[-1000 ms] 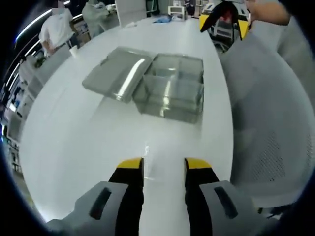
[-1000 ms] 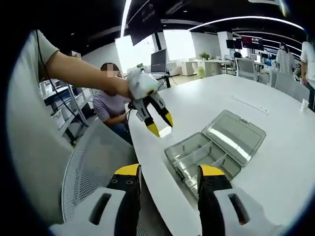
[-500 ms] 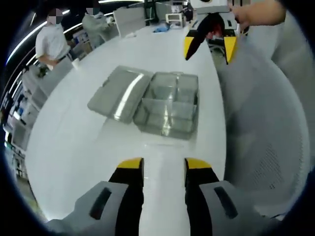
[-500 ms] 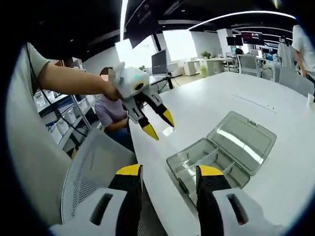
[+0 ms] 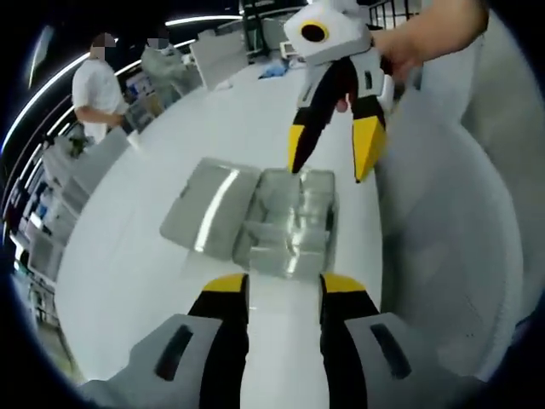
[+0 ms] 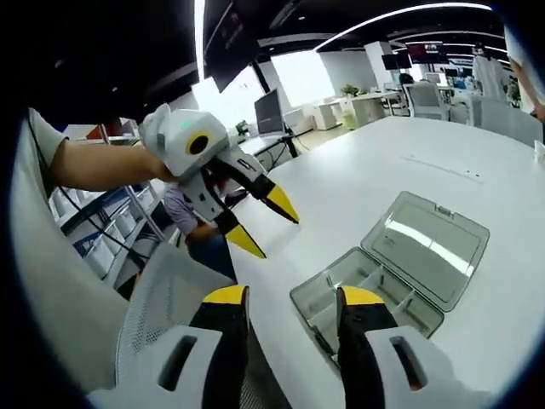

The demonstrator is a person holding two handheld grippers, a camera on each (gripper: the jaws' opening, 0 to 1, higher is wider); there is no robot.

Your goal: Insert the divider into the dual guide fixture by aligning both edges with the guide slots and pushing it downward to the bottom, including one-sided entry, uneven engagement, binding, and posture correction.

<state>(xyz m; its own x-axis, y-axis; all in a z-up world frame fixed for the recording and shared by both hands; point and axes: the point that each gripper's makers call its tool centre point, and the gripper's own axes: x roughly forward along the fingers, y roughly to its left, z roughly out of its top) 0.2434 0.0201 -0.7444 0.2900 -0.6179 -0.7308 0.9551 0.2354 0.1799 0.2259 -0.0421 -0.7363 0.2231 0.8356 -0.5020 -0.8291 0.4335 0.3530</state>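
A clear plastic compartment box (image 5: 289,228) lies on the white table (image 5: 136,264), its lid (image 5: 207,221) folded open to the left. Thin clear dividers (image 6: 385,288) stand inside the box (image 6: 366,294), whose lid (image 6: 428,247) lies beyond it. My left gripper (image 5: 283,290) is open with nothing between its yellow tips, just short of the box's near edge. My right gripper (image 5: 332,156) hangs open over the box's far end, held by a hand. In the right gripper view my right gripper (image 6: 291,300) is open and empty, and the left gripper (image 6: 264,224) hovers open to the box's left.
A grey mesh chair (image 5: 460,256) stands against the table edge beside the box, also seen in the right gripper view (image 6: 162,307). Two people (image 5: 98,85) stand past the table's far side. A seated person (image 6: 189,217) and a monitor (image 6: 268,106) lie behind the left gripper.
Both grippers have closed in on the box. The right gripper now looms large over the box's far end in the left gripper view. Both jaws stay open.
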